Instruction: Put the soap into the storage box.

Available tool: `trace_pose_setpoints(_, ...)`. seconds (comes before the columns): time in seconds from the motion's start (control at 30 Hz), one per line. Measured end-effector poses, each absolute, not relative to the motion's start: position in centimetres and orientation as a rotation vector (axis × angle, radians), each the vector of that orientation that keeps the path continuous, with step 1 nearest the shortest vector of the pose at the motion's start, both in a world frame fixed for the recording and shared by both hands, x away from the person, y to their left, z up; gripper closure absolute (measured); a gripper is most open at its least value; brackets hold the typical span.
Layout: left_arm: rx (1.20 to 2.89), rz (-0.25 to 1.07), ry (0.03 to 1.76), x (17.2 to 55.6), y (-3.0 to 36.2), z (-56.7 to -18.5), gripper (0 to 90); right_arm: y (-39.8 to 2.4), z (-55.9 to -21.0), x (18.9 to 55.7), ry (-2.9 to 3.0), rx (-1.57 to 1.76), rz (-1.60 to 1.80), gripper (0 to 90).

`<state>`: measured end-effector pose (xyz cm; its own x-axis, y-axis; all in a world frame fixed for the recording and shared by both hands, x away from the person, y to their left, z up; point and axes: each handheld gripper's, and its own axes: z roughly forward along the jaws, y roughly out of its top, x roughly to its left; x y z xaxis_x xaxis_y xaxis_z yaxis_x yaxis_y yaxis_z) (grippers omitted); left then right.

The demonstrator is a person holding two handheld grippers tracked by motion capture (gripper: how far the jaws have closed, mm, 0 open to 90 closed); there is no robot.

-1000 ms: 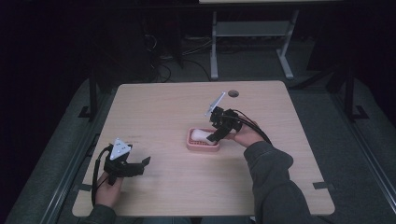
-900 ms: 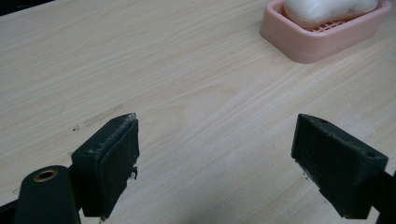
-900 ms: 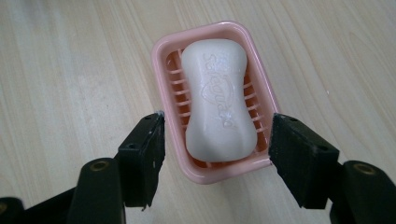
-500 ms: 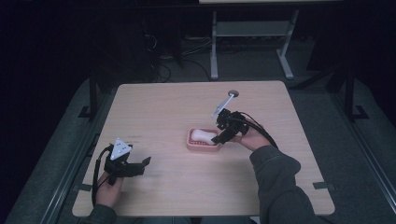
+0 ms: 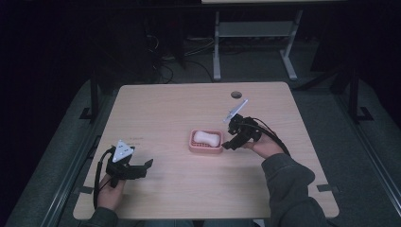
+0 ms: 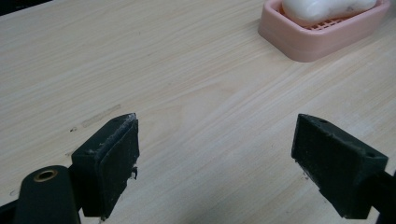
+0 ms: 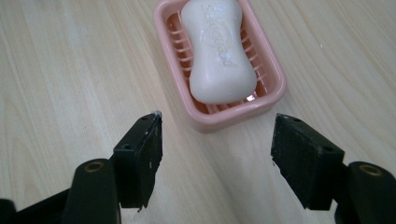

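Observation:
A white bar of soap [image 5: 204,137] [image 7: 218,51] [image 6: 322,8] lies in a pink soap dish [image 5: 205,148] [image 7: 243,112] [image 6: 322,39] at the middle of the wooden table. My right gripper [image 5: 230,142] [image 7: 217,156] hovers just right of the dish, clear of it. Its jaws have just been opening and stand open with only bare table between them. My left gripper [image 5: 144,166] [image 6: 215,154] rests near the front left of the table, far from the dish, open and empty.
The table [image 5: 170,109] has a round cable hole [image 5: 236,94] near its back edge. Behind it, on the dark floor, stand a metal desk frame [image 5: 250,42] and cables. Bare wood lies between the two grippers.
My right gripper has drawn back to the right, off the soap dish, with its jaws wider apart. The soap stays in the dish. My left gripper has not moved.

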<state>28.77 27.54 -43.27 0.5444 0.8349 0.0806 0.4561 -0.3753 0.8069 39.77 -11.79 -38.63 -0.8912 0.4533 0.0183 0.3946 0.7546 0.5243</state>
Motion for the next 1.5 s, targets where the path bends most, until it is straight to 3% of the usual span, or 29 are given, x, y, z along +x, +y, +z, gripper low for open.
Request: trace_pose_setpoints(1.5, 2.023, 0.641, 1.043, 28.8, 27.4, -43.3, 14.7, -15.4, -39.6, 37.1, 2.812, 0.769, 0.854, 32.8)
